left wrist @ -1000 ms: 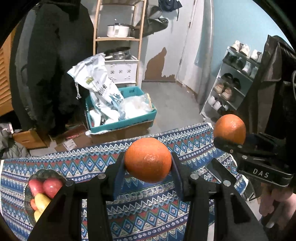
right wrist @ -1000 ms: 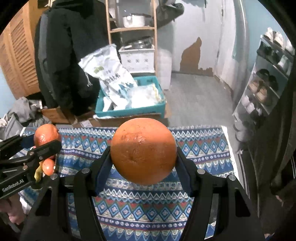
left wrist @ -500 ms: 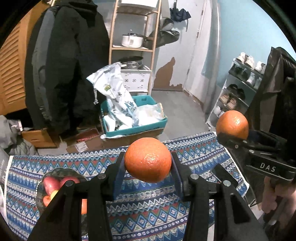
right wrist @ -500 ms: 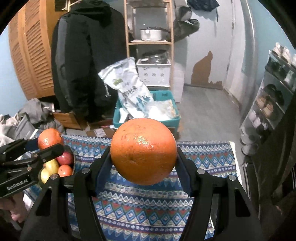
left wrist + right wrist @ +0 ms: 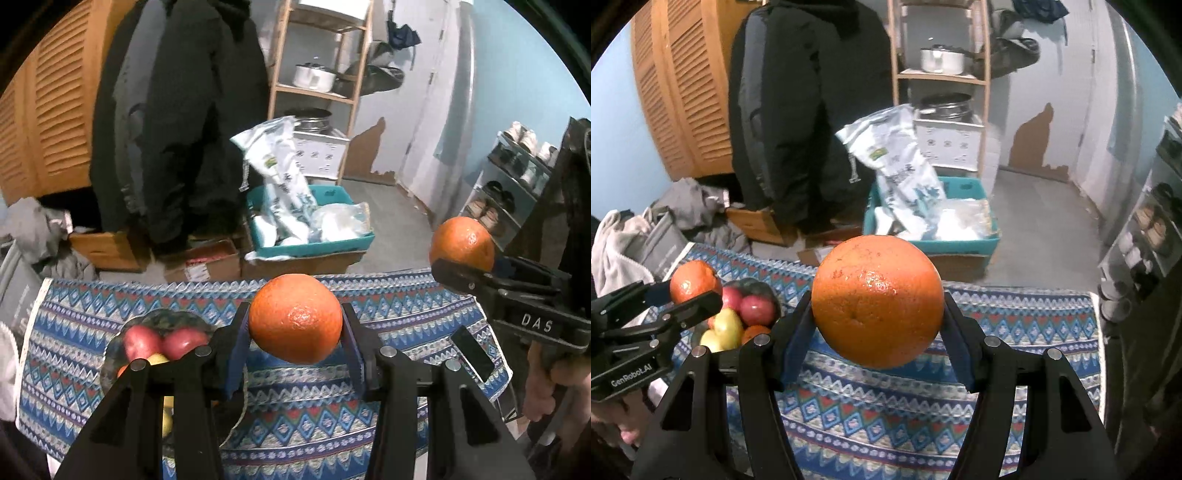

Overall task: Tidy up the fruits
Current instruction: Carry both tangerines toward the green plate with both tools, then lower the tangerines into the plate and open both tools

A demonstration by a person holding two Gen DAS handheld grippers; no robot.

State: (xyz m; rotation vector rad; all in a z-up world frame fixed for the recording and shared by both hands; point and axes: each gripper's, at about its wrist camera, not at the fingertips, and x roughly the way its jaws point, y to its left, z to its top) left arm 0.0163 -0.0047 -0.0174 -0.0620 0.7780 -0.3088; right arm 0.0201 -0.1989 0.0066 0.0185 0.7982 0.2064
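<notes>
Two oranges up in the air: my left gripper [image 5: 295,341] is clamped on the smaller orange [image 5: 294,318], my right gripper [image 5: 877,334] on the bigger orange [image 5: 877,301]. Bowl [image 5: 759,286] at the cloth's [image 5: 1015,317] left end holds two red apples [image 5: 759,308], maybe two yellow fruits.

The cloth [image 5: 388,317] over the table carries bands of blue, white and red diamonds and zigzags. Both oranges, the smaller orange [image 5: 294,318] and the larger orange [image 5: 877,301], are bright orange with glossy highlights. The bowl [image 5: 759,287] is dark and holds red apples [image 5: 757,308] and yellow-green fruit [image 5: 727,326]. The gripper frames are black with blue pads [image 5: 796,341]. Behind, the crate [image 5: 314,249] is teal, the louvred doors [image 5: 683,92] orange-brown, the hanging coat [image 5: 177,110] black.
</notes>
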